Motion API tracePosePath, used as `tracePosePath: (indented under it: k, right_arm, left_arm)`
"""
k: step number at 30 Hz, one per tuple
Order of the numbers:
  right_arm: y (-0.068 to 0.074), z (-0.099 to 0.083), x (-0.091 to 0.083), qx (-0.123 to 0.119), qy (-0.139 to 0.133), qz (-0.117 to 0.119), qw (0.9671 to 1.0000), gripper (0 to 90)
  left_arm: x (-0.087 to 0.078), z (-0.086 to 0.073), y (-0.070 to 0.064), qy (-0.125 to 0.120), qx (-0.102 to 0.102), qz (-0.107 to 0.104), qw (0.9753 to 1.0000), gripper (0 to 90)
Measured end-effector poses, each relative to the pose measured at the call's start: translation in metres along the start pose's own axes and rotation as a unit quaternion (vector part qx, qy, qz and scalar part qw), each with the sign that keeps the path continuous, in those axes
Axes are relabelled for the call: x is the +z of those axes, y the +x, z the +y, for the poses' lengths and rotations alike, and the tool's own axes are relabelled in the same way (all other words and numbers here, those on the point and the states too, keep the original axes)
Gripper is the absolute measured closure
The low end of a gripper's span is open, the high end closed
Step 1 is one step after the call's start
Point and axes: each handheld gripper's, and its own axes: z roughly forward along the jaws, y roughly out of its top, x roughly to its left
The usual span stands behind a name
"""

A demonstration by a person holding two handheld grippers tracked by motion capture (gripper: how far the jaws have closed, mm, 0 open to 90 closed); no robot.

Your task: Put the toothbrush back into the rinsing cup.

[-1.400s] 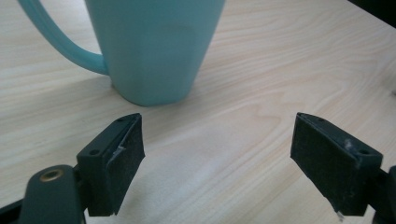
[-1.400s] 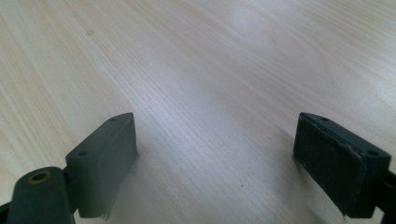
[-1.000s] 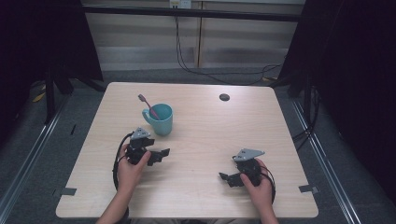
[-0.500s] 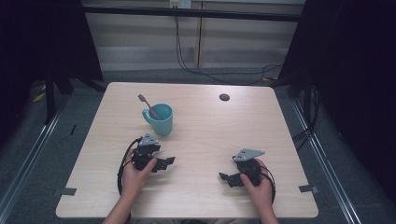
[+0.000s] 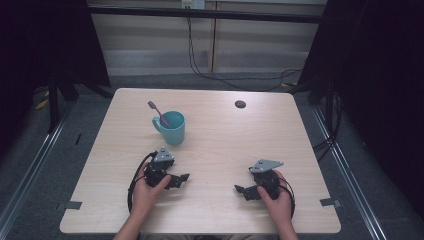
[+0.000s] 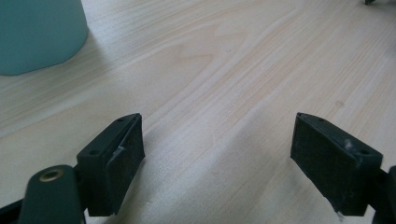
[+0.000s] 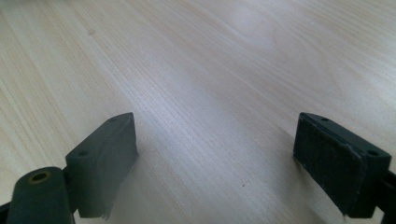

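A teal mug (image 5: 172,128) stands on the left half of the wooden table (image 5: 220,135), with a purple-handled toothbrush (image 5: 157,113) leaning out of it. My left gripper (image 5: 181,180) rests on the table in front of the mug, held by a hand, jaws pointing right. In the left gripper view it (image 6: 217,149) is open over bare wood, and the mug (image 6: 39,32) sits at the upper left. My right gripper (image 5: 241,191) lies near the front right, jaws pointing left. Its jaws (image 7: 215,158) stand wide open with nothing between them.
A small dark round disc (image 5: 240,104) lies at the far side of the table, right of centre. Cables hang behind the table's far edge. Dark curtains flank both sides.
My left gripper has moved toward the front edge and a little to the right, away from the mug. The right gripper has stayed put.
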Motion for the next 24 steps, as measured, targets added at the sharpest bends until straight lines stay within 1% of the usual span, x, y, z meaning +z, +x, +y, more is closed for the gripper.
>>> tracePosePath:
  k: [6,8,12,13,15,16,17,19,24]
  right_arm:
    - [0.0000,0.0000,0.0000,0.000,0.000,0.000,1.0000,12.8]
    - [0.0000,0.0000,0.0000,0.000,0.000,0.000,1.0000,12.8]
    - [0.0000,0.0000,0.0000,0.000,0.000,0.000,1.0000,12.8]
    - [0.0000,0.0000,0.0000,0.000,0.000,0.000,1.0000,12.8]
    - [0.0000,0.0000,0.0000,0.000,0.000,0.000,1.0000,12.8]
    - [0.0000,0.0000,0.0000,0.000,0.000,0.000,1.0000,12.8]
    - [-0.0001,0.0000,0.0000,0.000,0.000,0.000,1.0000,12.8]
    - [0.0000,0.0000,0.0000,0.000,0.000,0.000,1.0000,12.7]
    - [0.0000,0.0000,0.0000,0.000,0.000,0.000,1.0000,12.8]
  left_arm:
    - [0.0008,-0.0009,-0.0016,0.004,0.008,-0.002,1.0000,17.2]
    - [0.0006,-0.0010,-0.0015,0.007,0.013,-0.002,0.9999,17.2]
    - [0.0013,-0.0010,-0.0039,0.011,0.027,0.005,0.9996,17.0]
    - [0.0018,-0.0011,-0.0051,0.010,0.025,0.005,0.9996,16.9]
    - [0.0025,-0.0010,-0.0065,0.013,0.033,0.008,0.9994,16.5]
    - [0.0025,-0.0007,-0.0068,0.015,0.043,0.014,0.9989,16.2]
    - [0.0028,-0.0008,-0.0083,0.018,0.044,0.015,0.9987,16.0]
    - [0.0032,-0.0007,-0.0097,0.021,0.055,0.019,0.9981,15.5]
    - [0.0032,-0.0007,-0.0096,0.021,0.055,0.019,0.9981,15.5]
